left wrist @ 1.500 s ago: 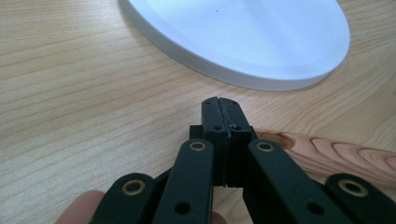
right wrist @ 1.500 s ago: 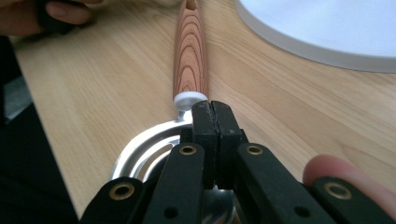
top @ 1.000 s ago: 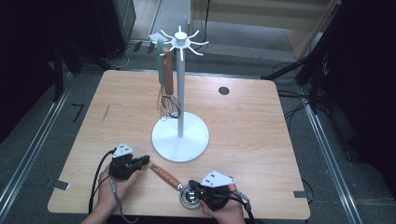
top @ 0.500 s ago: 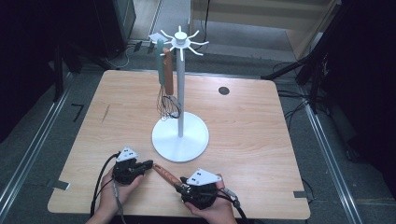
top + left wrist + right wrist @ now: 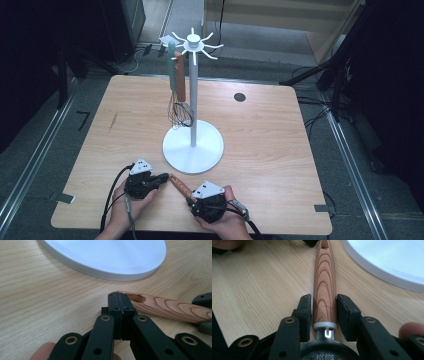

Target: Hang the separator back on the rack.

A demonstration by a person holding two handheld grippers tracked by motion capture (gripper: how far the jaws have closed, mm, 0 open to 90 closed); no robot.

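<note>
Looks light, stiff, bit slick: wooden-handled steel utensil (image 5: 324, 277) flat on the table (image 5: 280, 150) by the stand base (image 5: 193, 147), best pinched near the collar where the right gripper (image 5: 324, 305), jaws just opened, straddles it unclamped; left gripper (image 5: 121, 302) closed, empty.

A wooden table (image 5: 280, 145) holds a white stand (image 5: 193, 146) in the middle and a wooden-handled tool (image 5: 181, 186) near the front edge.

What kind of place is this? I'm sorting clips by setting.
Probably a lab or recording workspace, not a kitchen: a bare wooden table on grey floor, loose cables beside it, dark equipment racks behind, and a white utensil stand as a test prop.
</note>
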